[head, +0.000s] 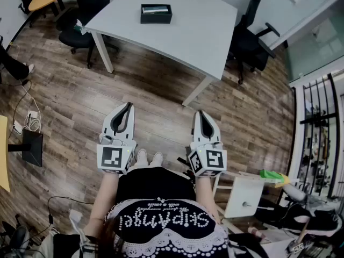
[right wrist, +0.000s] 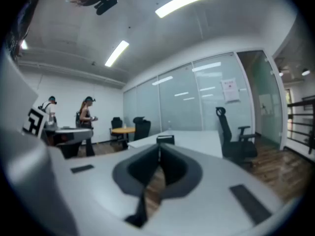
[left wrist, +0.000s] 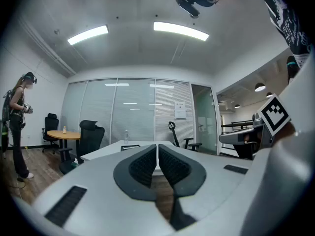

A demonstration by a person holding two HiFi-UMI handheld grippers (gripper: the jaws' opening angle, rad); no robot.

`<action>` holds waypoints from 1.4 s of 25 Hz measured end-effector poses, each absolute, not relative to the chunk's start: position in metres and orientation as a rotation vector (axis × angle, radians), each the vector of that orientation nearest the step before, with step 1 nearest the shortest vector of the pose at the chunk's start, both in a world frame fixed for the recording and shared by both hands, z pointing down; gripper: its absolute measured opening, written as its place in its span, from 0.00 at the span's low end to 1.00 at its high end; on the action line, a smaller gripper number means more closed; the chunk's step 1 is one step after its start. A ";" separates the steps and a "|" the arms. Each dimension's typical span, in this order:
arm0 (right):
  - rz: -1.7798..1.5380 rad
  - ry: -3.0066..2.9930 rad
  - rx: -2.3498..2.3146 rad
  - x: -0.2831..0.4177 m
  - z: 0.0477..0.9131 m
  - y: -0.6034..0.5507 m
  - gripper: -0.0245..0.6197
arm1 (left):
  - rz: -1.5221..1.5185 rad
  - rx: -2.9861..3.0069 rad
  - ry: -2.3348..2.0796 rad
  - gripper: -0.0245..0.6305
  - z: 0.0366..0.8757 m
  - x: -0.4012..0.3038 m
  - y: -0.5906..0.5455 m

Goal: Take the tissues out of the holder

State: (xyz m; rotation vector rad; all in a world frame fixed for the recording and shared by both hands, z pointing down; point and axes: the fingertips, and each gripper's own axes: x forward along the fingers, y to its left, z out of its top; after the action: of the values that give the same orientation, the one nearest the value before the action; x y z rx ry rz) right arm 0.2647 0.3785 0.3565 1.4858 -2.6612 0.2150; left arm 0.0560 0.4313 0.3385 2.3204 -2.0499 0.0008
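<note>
Hovering closed, empty, left hand-held gripper [head: 128, 107], right hand-held gripper [head: 201, 114], holder [head: 156, 19] top only in head view

Your head camera looks steeply down past your chest onto the wooden floor [head: 70, 106]. The white desk [head: 177, 26] lies well ahead of you at the top of that view, with the black holder [head: 156, 13] small on it. The cameras on the left gripper [head: 129, 106] and right gripper [head: 200, 113] sit close behind their fingers [left wrist: 142, 163] [right wrist: 174, 168], facing roughly level toward that desk [left wrist: 106, 149] [right wrist: 197, 139]. All three views share the desk and holder [left wrist: 130, 147] [right wrist: 166, 139]. The gripper views also share the glass wall [left wrist: 133, 112] [right wrist: 197, 102] beyond the desk.
</note>
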 end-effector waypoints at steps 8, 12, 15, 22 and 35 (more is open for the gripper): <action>0.212 -2.657 1.479 0.256 0.355 0.381 0.09 | 0.004 2.332 -2.036 0.10 0.337 0.051 0.431; 0.205 -2.654 1.466 0.253 0.356 0.383 0.09 | -0.008 2.335 -2.036 0.10 0.336 0.049 0.431; 0.198 -2.655 1.463 0.250 0.356 0.382 0.09 | -0.011 2.339 -2.044 0.10 0.333 0.045 0.429; 0.195 -2.712 1.478 0.238 0.343 0.383 0.09 | -0.020 2.339 -2.051 0.10 0.327 0.033 0.427; 0.236 -2.689 1.452 0.213 0.355 0.392 0.09 | -0.034 2.362 -1.997 0.10 0.331 0.019 0.427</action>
State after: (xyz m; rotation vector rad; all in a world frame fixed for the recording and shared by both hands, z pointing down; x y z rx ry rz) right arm 0.2125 0.3922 0.3553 1.4516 -2.6894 0.2361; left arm 0.0193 0.4272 0.3315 2.3621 -1.9968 -0.0342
